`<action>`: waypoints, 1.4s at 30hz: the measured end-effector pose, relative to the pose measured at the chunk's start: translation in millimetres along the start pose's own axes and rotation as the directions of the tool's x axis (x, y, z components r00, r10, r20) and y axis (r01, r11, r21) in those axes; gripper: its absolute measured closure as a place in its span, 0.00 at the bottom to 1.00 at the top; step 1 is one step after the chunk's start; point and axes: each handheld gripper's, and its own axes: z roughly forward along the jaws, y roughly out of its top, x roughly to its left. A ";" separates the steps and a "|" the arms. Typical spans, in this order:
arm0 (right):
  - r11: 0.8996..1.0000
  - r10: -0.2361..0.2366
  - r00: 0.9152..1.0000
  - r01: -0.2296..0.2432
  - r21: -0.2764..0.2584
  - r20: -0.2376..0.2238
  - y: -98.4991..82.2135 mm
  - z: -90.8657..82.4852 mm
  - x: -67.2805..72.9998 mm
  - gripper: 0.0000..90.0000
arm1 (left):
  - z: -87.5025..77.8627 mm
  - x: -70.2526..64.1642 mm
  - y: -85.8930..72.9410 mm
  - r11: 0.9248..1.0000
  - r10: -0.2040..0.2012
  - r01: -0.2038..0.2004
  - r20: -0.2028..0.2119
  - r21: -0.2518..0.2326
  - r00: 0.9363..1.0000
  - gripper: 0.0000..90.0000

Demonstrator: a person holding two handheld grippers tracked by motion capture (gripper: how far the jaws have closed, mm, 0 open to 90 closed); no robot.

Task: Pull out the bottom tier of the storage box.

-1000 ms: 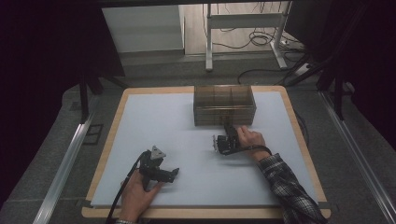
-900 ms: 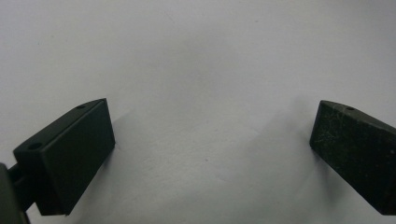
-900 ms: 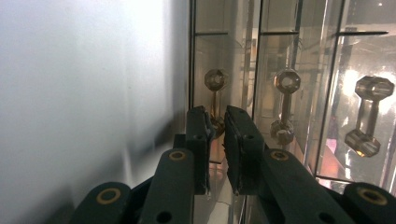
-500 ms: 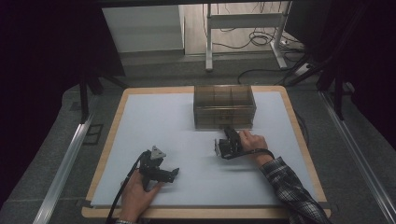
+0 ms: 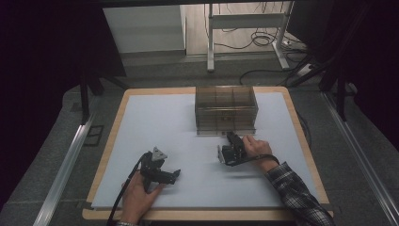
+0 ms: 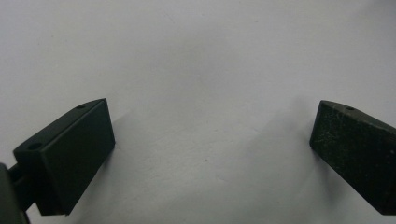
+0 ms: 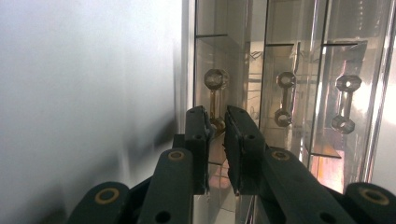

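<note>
**Right jaws on the end drawer handle of the clear organiser**

We start with the table (image 5: 155,117), whose pale mat carries a clear drawer organiser (image 5: 226,109) at its far middle. The organiser lies straight ahead of the right gripper (image 5: 230,138) and well away from the left gripper (image 5: 175,176), so the right hand is the nearer one by far.

In the right gripper view the gripper is rolled on its side, so the drawer fronts stand as three tall panels, each with a dumbbell-shaped handle. The handles' long axes run up the picture, parallel to the jaw faces. The end drawer (image 7: 219,56) sits directly beyond the jaw tips.

We read the right gripper (image 7: 216,122) as nearly closed, pinching the near knob of the drawer handle (image 7: 215,93) between its pads; the drawer's travel axis points back along the jaws, toward the hand.

The left gripper (image 6: 212,140) rests with its jaws wide apart over bare mat, holding nothing.
</note>
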 end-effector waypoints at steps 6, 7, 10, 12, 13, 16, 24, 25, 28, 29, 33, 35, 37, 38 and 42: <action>1.000 0.017 1.000 -0.017 -0.002 -0.013 -0.5 0.1 -1.1 0.85 | 0.0 0.0 0.0 1.000 0.000 0.000 0.000 0.000 1.000 0.00; 1.000 0.017 1.000 -0.017 -0.002 -0.013 -0.5 -0.1 -1.3 0.85 | 0.0 0.0 0.0 1.000 0.000 0.000 0.000 0.000 1.000 0.00; 1.000 0.021 1.000 -0.021 -0.001 -0.007 -0.4 -2.0 -2.3 0.83 | 0.0 0.0 0.0 1.000 0.000 0.000 0.000 0.000 1.000 0.00; 0.999 0.032 0.999 -0.032 -0.004 -0.012 -0.7 -2.6 -3.2 0.82 | 0.0 0.0 0.0 1.000 0.000 0.000 0.000 0.000 1.000 0.00; 0.999 0.036 0.999 -0.036 -0.008 -0.019 -1.0 -2.7 -3.7 0.82 | 0.0 0.0 0.0 1.000 0.000 0.000 0.000 0.000 1.000 0.00; 0.998 0.057 0.998 -0.058 -0.021 -0.036 -2.2 -2.9 -5.9 0.80 | 0.0 0.0 0.0 1.000 0.000 0.000 0.000 0.000 1.000 0.00; 0.997 0.076 0.993 -0.078 -0.022 -0.085 -4.6 -4.8 -12.8 0.76 | 0.0 0.0 0.0 1.000 0.000 0.000 0.000 0.000 1.000 0.00; 0.995 0.092 0.992 -0.094 -0.025 -0.090 -4.9 -4.9 -13.5 0.76 | 0.0 0.0 0.0 1.000 0.000 0.000 0.000 0.000 1.000 0.00; 0.992 0.117 0.987 -0.121 -0.032 -0.115 -6.1 -6.0 -17.4 0.75 | 0.0 0.0 0.0 1.000 0.000 0.000 0.000 0.000 1.000 0.00; 0.990 0.129 0.983 -0.134 -0.035 -0.129 -6.6 -6.7 -19.5 0.75 | 0.0 0.0 0.0 1.000 0.000 0.000 0.000 0.000 1.000 0.00; 0.986 0.151 0.977 -0.159 -0.043 -0.153 -8.3 -7.3 -24.8 0.73 | 0.0 0.1 0.0 1.000 0.001 -0.001 0.000 0.000 1.000 0.00; 0.981 0.179 0.968 -0.190 -0.048 -0.175 -9.9 -7.6 -28.1 0.73 | 0.0 0.0 0.0 1.000 0.001 -0.001 0.000 0.000 1.000 0.00; 0.976 0.202 0.960 -0.214 -0.047 -0.194 -11.8 -8.2 -31.7 0.73 | 0.0 0.0 0.0 1.000 0.000 0.000 0.000 0.000 1.000 0.00; 0.973 0.212 0.955 -0.227 -0.049 -0.206 -12.8 -8.1 -33.3 0.73 | 0.0 0.0 0.0 1.000 0.000 0.000 0.000 0.000 1.000 0.00; 0.961 0.246 0.935 -0.269 -0.060 -0.256 -16.6 -8.3 -39.4 0.73 | 0.0 0.0 0.0 1.000 0.000 0.000 0.000 0.000 1.000 0.00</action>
